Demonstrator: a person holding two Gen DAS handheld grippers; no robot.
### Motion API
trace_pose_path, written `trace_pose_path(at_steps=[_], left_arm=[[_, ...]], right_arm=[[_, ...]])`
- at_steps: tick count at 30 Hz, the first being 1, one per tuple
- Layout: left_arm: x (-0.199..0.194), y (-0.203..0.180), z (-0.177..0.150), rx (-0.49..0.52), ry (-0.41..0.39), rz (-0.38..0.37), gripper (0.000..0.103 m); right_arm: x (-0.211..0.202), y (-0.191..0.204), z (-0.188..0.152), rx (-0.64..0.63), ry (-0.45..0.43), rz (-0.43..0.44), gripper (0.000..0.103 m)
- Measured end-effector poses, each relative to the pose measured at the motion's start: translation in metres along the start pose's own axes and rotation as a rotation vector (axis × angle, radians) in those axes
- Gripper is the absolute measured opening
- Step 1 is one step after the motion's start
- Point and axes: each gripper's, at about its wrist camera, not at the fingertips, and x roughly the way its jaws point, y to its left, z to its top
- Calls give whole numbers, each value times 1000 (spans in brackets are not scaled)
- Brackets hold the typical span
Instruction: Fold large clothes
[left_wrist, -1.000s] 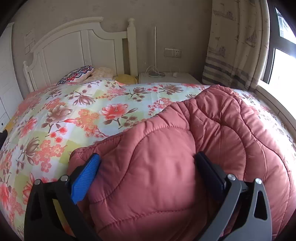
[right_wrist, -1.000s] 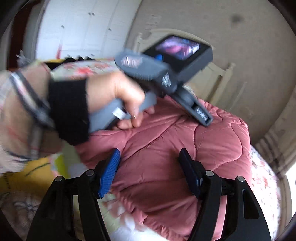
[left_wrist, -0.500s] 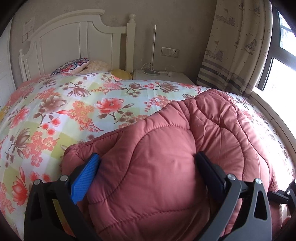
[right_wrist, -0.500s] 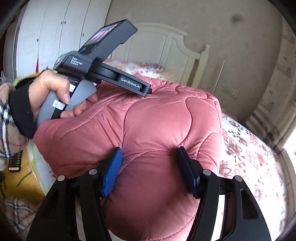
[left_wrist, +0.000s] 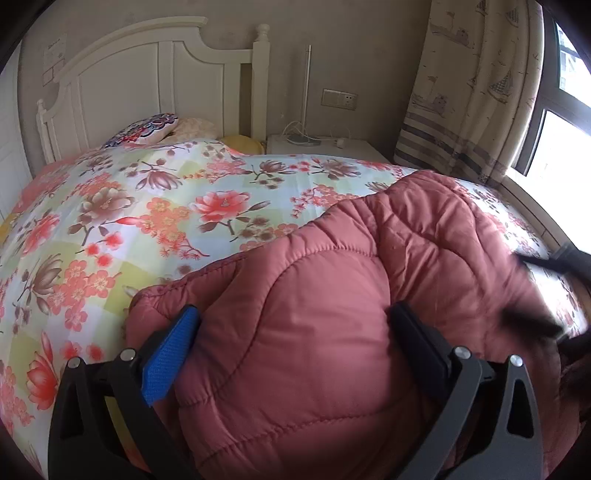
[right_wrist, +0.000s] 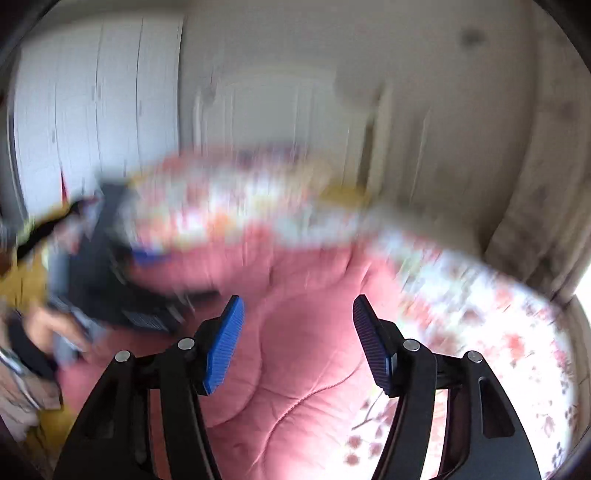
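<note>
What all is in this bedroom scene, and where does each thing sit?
Quilted garment: one, dusty pink, heaped on the bed's near end.
Bedspread: one, floral on pale ground, covering the bed.
Headboard: one, white, against the far wall.
Patterned cushion: one, multicoloured, at the head of the bed.
Nightstand: one, white, right of the headboard, with cables on top.
Wall socket: one, pale, above the nightstand.
Curtain: one, beige with boat prints, by the window.
Wardrobe: one, white, far left, blurred.
Left gripper: black, blue pads, the garment bulging between its fingers.
Right gripper: black, blue pads, open above the garment.
Left hand: blurred, on its gripper's handle.
</note>
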Motion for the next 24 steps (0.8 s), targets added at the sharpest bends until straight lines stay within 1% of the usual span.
trace_pose_path(at_steps=[1, 2, 4, 6, 8, 10, 11, 12, 13, 14, 16, 17, 18, 19, 20, 22, 24], left_arm=[[1, 0, -1, 12, 4, 15, 101], [2, 1, -2, 20, 0, 8, 101], [1, 3, -3, 22, -10, -3, 101], [0, 2, -4, 26, -12, 2, 101], [-1, -1, -4, 35, -15, 20, 101], [-3, -3, -5, 40, -25, 40, 101], [-4, -3, -6, 37, -27, 39, 101], [-4, -1, -6, 29, -28, 32, 101], [-4, 0, -6, 23, -27, 26, 101], [-4, 1, -6, 21, -26, 23, 101], [-4, 1, -6, 21, -27, 24, 101], [-5, 2, -6, 21, -28, 24, 101], [-5, 2, -6, 20, -29, 24, 101], [-5, 3, -6, 18, -29, 25, 101], [-5, 3, -6, 18, -27, 31, 101], [-4, 3, -7, 24, -26, 34, 101], [-4, 1, -7, 31, -28, 37, 101]], right_arm=[[8, 2, -8, -9, -26, 7, 62], [8, -4, -11, 23, -45, 31, 62], [6, -8, -11, 46, -37, 40, 62], [5, -4, -9, 16, -26, 14, 62], [5, -2, -3, -2, 2, 11, 62], [1, -4, 11, -42, 32, 3, 63], [-3, -7, 20, -42, 29, -8, 63], [-8, -16, 34, -18, -4, -42, 64], [-5, -20, 39, 7, -31, -67, 64], [-4, -28, 48, 38, -54, -75, 64], [6, -36, 60, 71, -63, -58, 64], [17, -37, 62, 64, -45, -61, 64], [38, -34, 61, 26, 16, -88, 64], [64, -31, 53, -4, 112, -91, 64], [84, -33, 42, 15, 179, -33, 64], [89, -49, 35, 118, 161, 32, 66], [85, -53, 34, 131, 156, 33, 66]])
